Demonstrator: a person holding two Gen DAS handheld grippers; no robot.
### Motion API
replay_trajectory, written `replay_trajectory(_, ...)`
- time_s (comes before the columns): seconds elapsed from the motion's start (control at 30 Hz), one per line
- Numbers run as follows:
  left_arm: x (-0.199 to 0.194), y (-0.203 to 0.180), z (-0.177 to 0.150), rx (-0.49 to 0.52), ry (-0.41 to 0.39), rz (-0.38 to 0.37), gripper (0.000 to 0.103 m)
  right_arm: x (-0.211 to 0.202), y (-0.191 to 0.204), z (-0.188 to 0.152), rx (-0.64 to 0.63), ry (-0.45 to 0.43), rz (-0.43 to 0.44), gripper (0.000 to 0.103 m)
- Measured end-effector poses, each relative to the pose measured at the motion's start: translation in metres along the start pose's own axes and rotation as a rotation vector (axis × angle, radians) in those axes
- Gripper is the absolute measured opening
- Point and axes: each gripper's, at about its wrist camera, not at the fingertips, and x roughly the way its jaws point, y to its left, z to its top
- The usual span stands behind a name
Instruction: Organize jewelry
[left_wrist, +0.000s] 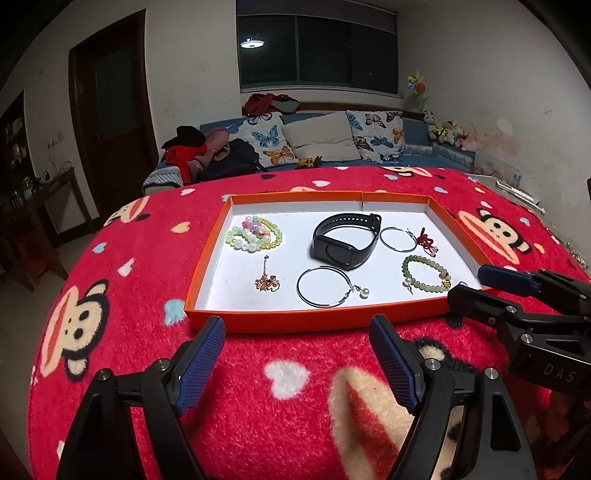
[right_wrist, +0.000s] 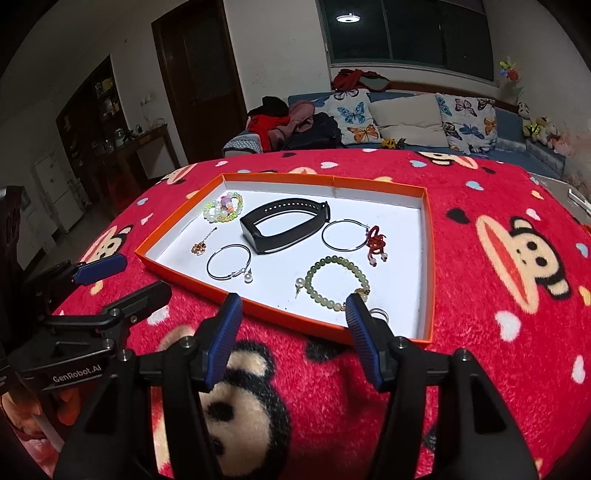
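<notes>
An orange tray (left_wrist: 317, 321) (right_wrist: 430, 258) with a white floor holds the jewelry: a black wristband (left_wrist: 345, 238) (right_wrist: 284, 223), pastel bead bracelets (left_wrist: 254, 234) (right_wrist: 223, 208), a gold pendant (left_wrist: 266, 282) (right_wrist: 201, 246), two hoop earrings (left_wrist: 323, 288) (left_wrist: 397, 239) (right_wrist: 229, 266) (right_wrist: 343, 230), a red knot charm (left_wrist: 425, 240) (right_wrist: 375, 242), a green bead bracelet (left_wrist: 426, 275) (right_wrist: 338, 282) and a small silver ring (right_wrist: 380, 314). My left gripper (left_wrist: 297, 334) is open and empty, just short of the tray's near edge. My right gripper (right_wrist: 293, 308) is open and empty over the tray's near right corner.
The tray lies on a red monkey-print blanket (left_wrist: 288, 387) (right_wrist: 498, 295) covering the table. Each gripper shows in the other's view: the right one (left_wrist: 517, 291) at the tray's right corner, the left one (right_wrist: 110, 284) left of the tray. A sofa (left_wrist: 332, 140) stands behind.
</notes>
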Motion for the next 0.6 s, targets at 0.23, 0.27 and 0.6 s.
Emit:
replay_trajectory(0.23,0.002,-0.001,-0.005,-0.001,-0.01,0.024,0.088,-0.006,0.001,-0.004,0.007,-0.026,-0.011,0.063)
replay_trajectory(0.27,0.002,0.0,-0.006,-0.005,-0.012,0.025,0.088,-0.007,0.001,-0.005,0.006,-0.031,-0.016,0.064)
replay_trajectory(0.6,-0.006,0.01,-0.011,-0.033,-0.03,0.03,0.091,-0.014,0.001,-0.012,0.008,-0.034,-0.048,0.068)
